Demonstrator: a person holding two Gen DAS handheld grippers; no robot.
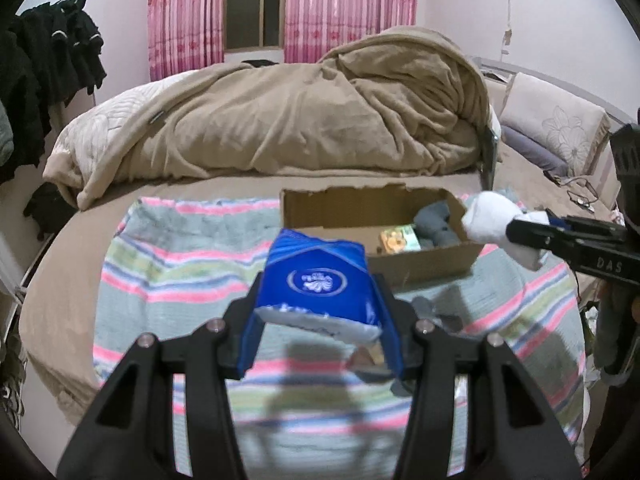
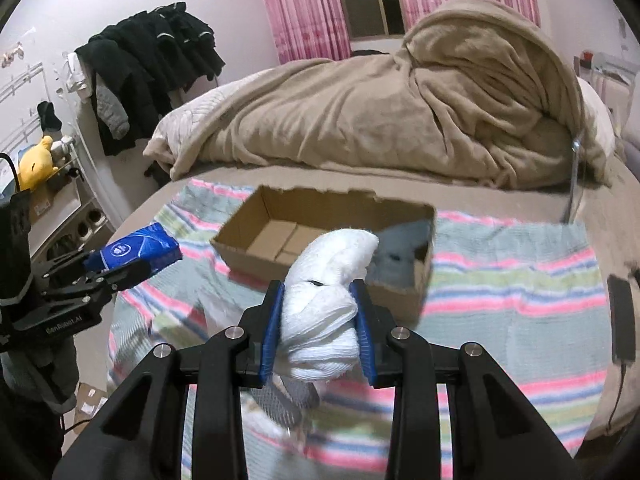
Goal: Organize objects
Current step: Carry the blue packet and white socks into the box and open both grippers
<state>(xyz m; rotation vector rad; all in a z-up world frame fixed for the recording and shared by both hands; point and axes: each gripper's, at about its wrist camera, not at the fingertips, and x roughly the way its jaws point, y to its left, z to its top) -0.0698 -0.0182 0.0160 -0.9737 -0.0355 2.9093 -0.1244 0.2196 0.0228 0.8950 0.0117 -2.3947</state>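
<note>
My left gripper (image 1: 318, 300) is shut on a blue tissue pack (image 1: 316, 276) and holds it above the striped blanket (image 1: 168, 280), in front of an open cardboard box (image 1: 432, 264). The pack also shows in the right wrist view (image 2: 140, 250). My right gripper (image 2: 320, 308) is shut on a rolled white sock (image 2: 324, 316) and holds it above the blanket, just in front of the box (image 2: 256, 256). The sock also shows in the left wrist view (image 1: 488, 220) at the box's right end. Grey cloth (image 1: 434, 226) and a small green and orange packet (image 1: 400, 240) lie in the box.
A heaped beige duvet (image 1: 320, 120) fills the far side of the bed. Pillows (image 1: 556, 128) lie at the right. Dark clothes (image 2: 148, 68) hang at the left above a shelf with a yellow plush toy (image 2: 36, 162). A dark phone (image 2: 622, 316) lies on the blanket's right edge.
</note>
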